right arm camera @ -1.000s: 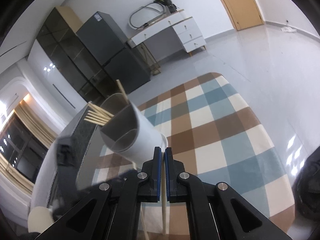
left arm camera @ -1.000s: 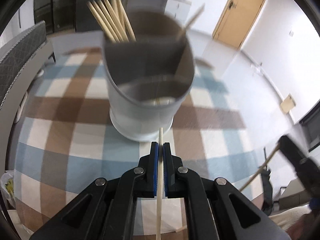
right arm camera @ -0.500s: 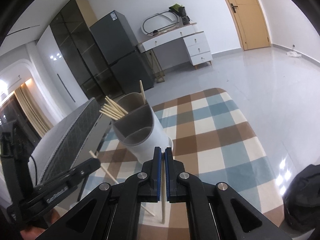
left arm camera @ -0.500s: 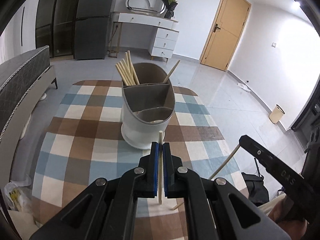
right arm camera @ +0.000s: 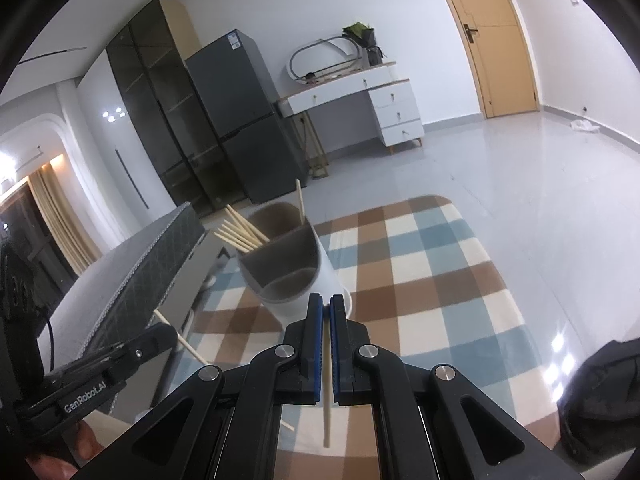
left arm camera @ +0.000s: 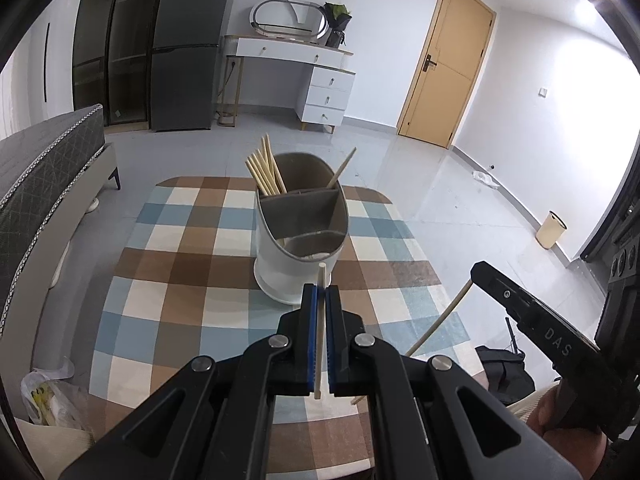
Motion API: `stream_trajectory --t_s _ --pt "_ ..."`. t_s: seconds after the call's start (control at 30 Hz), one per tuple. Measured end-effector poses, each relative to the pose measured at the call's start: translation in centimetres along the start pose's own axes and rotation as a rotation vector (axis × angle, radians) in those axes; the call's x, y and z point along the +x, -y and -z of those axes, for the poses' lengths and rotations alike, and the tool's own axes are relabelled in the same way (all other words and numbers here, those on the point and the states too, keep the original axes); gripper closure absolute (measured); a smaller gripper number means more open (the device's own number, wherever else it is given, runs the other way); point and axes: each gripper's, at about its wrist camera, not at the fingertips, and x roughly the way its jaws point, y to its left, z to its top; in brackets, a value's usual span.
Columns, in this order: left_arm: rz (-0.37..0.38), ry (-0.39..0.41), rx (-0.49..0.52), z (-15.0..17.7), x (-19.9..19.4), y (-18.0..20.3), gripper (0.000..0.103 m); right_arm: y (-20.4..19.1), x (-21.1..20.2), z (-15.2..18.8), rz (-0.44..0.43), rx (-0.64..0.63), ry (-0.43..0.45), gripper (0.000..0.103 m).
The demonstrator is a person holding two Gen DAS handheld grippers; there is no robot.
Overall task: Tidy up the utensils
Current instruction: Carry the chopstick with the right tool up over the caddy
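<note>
A white utensil holder (left arm camera: 298,240) with grey dividers stands on the checked table (left arm camera: 172,280). Several wooden chopsticks (left arm camera: 264,172) lean in its far left compartment and one (left arm camera: 342,170) in the far right. My left gripper (left arm camera: 321,296) is shut on a chopstick (left arm camera: 319,332), held just in front of the holder. My right gripper (right arm camera: 325,308) is shut on another chopstick (right arm camera: 327,392), near the holder (right arm camera: 292,272). The right gripper (left arm camera: 532,320) shows at the right in the left wrist view; the left gripper (right arm camera: 120,360) shows at the lower left in the right wrist view.
A grey bed (left arm camera: 44,176) runs along the table's left side. A plastic bag (left arm camera: 48,396) lies by the near left corner. A black bag (right arm camera: 600,392) sits on the floor to the right. A fridge, white desk and wooden door stand far behind.
Both grippers have pulled back and up from the holder, each still holding its chopstick. The holder now looks smaller and farther away.
</note>
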Motion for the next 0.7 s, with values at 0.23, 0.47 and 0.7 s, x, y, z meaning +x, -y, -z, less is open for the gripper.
stream_trajectory --t_s 0.23,0.47,0.7 --pt "0.031 0.054 -0.014 -3.0 -1.6 -0.3 0.103 -1.8 -0.2 -2.7 -0.030 -0.057 0.029 0.100" --pt "0.063 0.105 -0.032 -7.1 -2.3 -0.4 0.103 -2.9 0.4 -6.8 -0.060 -0.077 0.043 0.100" --pt "0.077 0.160 -0.071 -11.7 -1.7 -1.7 0.103 -5.2 1.5 -12.0 -0.092 -0.164 0.066 0.100"
